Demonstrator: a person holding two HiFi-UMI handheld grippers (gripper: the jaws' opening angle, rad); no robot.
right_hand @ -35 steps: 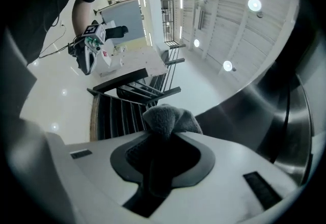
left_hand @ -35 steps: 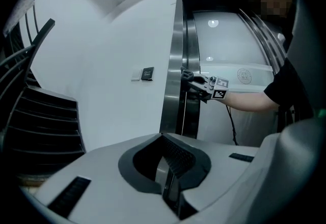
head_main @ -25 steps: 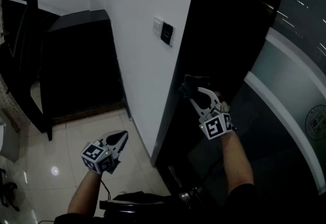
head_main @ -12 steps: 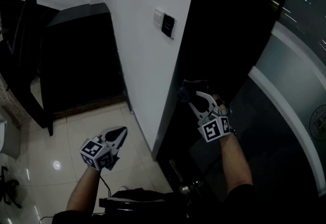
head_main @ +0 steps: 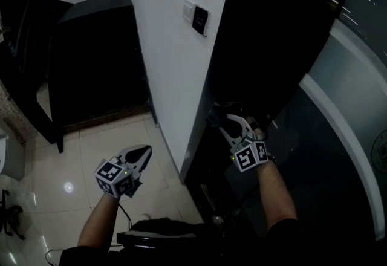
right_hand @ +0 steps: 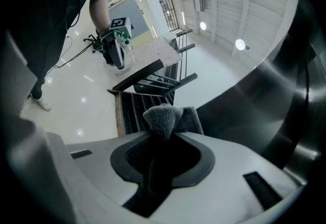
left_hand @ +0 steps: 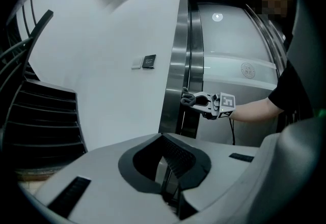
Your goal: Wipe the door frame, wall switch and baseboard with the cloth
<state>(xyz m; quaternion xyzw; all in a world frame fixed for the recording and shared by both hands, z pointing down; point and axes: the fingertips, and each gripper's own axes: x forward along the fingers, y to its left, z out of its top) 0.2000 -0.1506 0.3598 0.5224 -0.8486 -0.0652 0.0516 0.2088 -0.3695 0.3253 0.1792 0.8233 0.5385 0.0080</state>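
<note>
I'm pinching the cloth (right_hand: 165,116) in my right gripper (head_main: 222,118), nearer the door frame (head_main: 221,47) running 1-to-7 o'clock; my left gripper (head_main: 143,153), pressed together empty, is hanging at 8 o'clock.

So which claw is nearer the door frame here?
Right. The right claw, shut on the cloth, is at the dark door frame, cloth against it. The left claw hangs over the floor tiles, left of the white wall, apart from the frame.

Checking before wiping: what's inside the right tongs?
A grey cloth, pinched shut in the right tongs, its tuft sticking out. The part deeper between them is covered.
</note>
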